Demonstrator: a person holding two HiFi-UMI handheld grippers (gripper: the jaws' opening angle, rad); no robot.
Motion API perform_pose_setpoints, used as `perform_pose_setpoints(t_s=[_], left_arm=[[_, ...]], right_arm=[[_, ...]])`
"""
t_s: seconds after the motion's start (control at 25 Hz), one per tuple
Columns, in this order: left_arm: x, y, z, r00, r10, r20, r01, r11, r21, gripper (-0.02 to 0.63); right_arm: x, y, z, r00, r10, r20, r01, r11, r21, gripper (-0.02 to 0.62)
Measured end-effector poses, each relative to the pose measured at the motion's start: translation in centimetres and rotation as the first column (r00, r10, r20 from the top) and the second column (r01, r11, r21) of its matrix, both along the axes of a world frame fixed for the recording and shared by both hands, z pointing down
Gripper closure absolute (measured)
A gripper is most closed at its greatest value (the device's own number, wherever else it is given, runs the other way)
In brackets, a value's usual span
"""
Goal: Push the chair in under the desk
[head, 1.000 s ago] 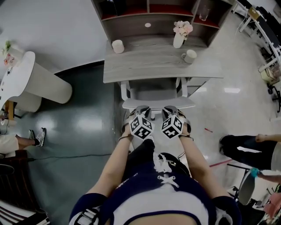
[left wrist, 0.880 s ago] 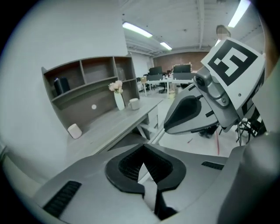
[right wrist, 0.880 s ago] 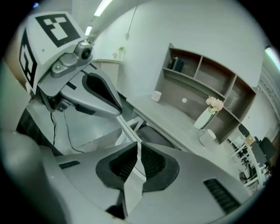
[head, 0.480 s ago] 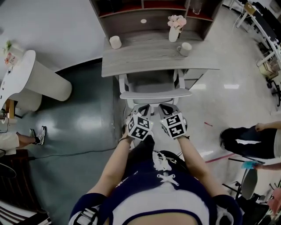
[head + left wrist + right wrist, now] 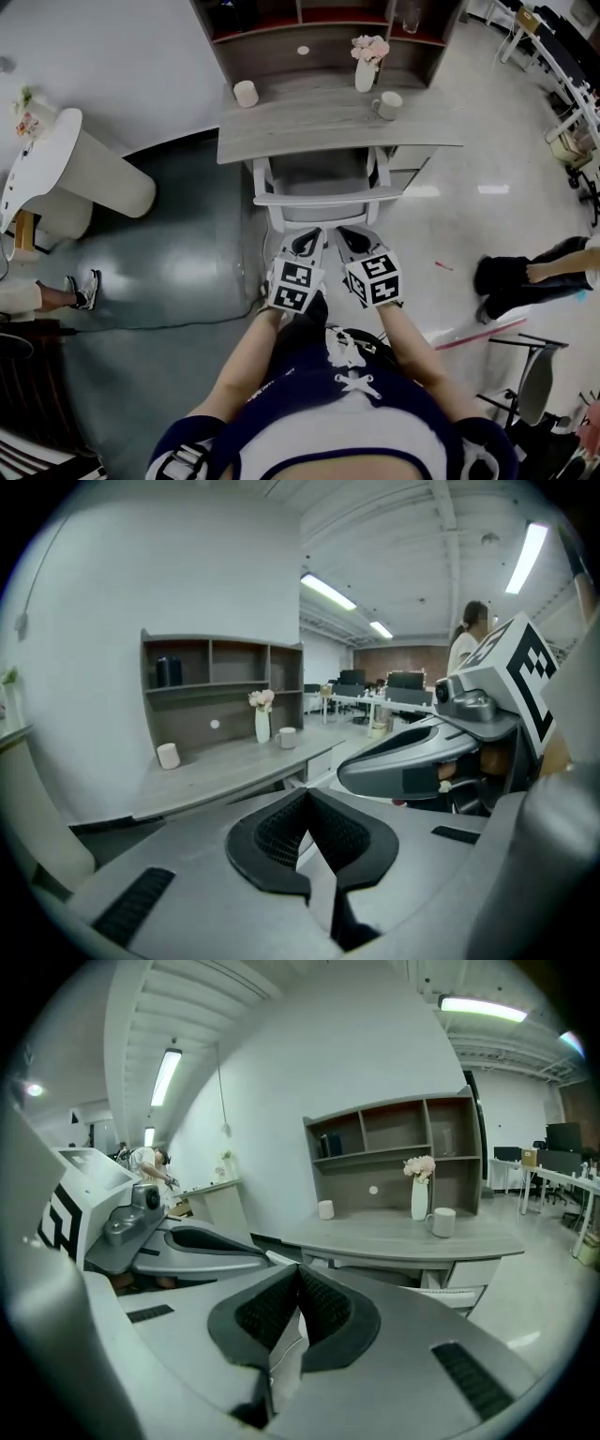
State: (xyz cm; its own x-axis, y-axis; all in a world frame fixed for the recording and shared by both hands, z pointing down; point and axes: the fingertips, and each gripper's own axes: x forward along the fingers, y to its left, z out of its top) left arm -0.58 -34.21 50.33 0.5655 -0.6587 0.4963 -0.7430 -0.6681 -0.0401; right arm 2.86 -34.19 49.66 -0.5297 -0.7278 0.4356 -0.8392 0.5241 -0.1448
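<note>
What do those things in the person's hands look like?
The left gripper and right gripper are grey moulded shells with black ribbed pads, each topped by a white cube bearing black square markers. The person wears a dark navy top with white lacing.

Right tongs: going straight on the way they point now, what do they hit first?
Probably the chair's backrest, directly ahead of the shut right tongs in the head view. The desk lies beyond it. The gap between tips and backrest is hard to judge from above.
</note>
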Motion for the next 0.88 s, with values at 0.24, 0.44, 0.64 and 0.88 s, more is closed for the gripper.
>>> perform_pose_setpoints(t_s=[0.24, 0.44, 0.64, 0.88], left_arm=[[0.8, 2.4, -1.7, 0.999, -0.015, -0.039, 0.017, 0.999, 0.037, 0.598], [0.9, 5.1, -2.1, 0.995, -0.040, -0.086, 0.043, 0.999, 0.032, 0.598], [1.7, 8.0, -2.3, 0.993, -0.050, -0.109, 0.053, 0.998, 0.027, 0.598], [2.9, 11.1, -2.3, 0.992, -0.043, -0.121, 0.045, 0.999, 0.018, 0.598]], right_arm=[[0.3, 2.8, -0.7, 1.000, -0.013, -0.007, 0.013, 1.000, 0.027, 0.584], [1.0, 5.5, -0.9, 1.000, -0.013, -0.004, 0.013, 0.999, 0.037, 0.584], [1.7, 8.4, -1.4, 1.000, -0.026, -0.003, 0.026, 0.998, 0.049, 0.584], [2.4, 11.5, -1.5, 0.999, -0.041, -0.003, 0.042, 0.998, 0.050, 0.584]])
